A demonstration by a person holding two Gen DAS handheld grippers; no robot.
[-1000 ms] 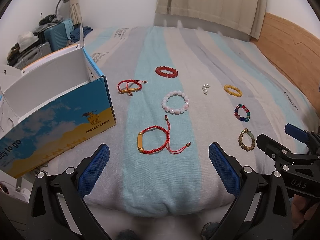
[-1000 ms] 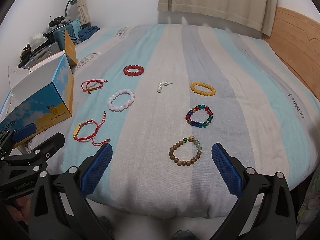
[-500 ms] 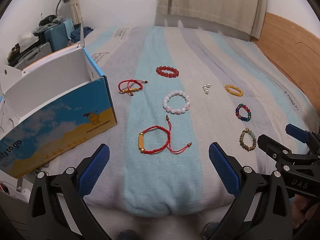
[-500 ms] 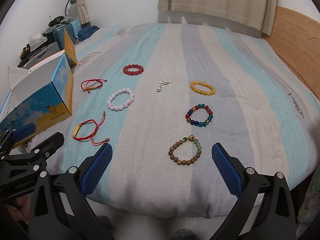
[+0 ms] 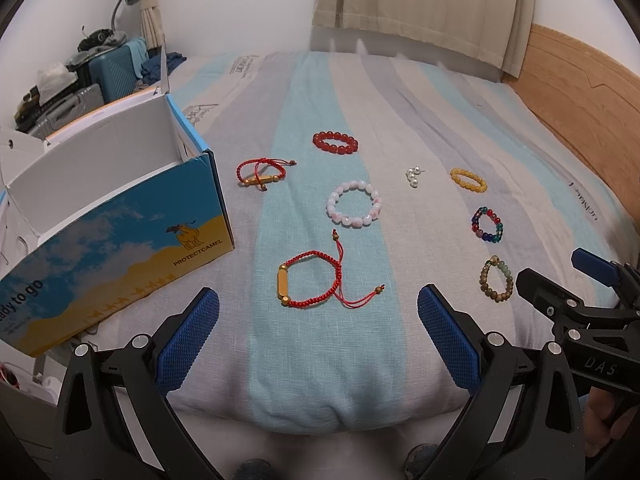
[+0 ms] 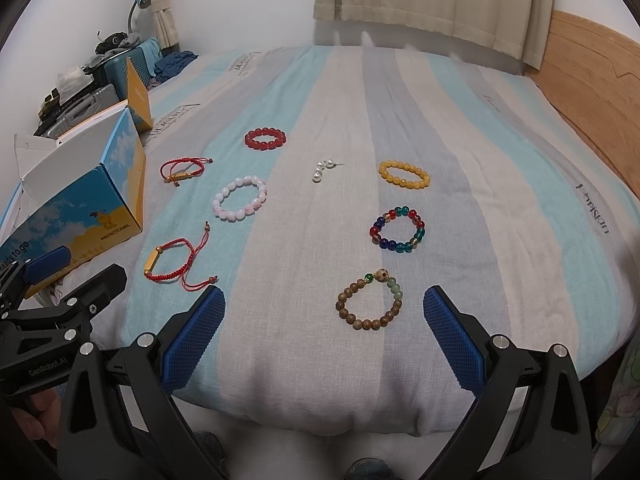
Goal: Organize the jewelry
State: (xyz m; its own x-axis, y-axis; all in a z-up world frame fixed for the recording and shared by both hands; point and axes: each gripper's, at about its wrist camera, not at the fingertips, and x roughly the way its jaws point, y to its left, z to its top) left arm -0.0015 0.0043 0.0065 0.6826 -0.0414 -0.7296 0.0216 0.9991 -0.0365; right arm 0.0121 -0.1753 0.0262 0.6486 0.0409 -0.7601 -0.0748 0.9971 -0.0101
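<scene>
Both sets of fingers stood wide apart and empty, the left gripper (image 5: 318, 338) and right gripper (image 6: 324, 336) poised at the bed's (image 6: 304, 364) near edge, seemingly ready for a first pick. Right of the open cardboard box (image 5: 116, 236) lay the braided red cord bracelet (image 5: 308, 284), farther right the wooden bead bracelet (image 6: 370, 300), beyond them glossy round-bead loops, likely spaced apart for easy single grasps.

Bracelets (image 5: 353, 209) spread on bed (image 5: 400, 92), box (image 5: 120, 220) at left edge

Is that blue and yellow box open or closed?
Open: the box has its lid flap raised, showing white inner walls. Whether anything is inside cannot be seen.
</scene>
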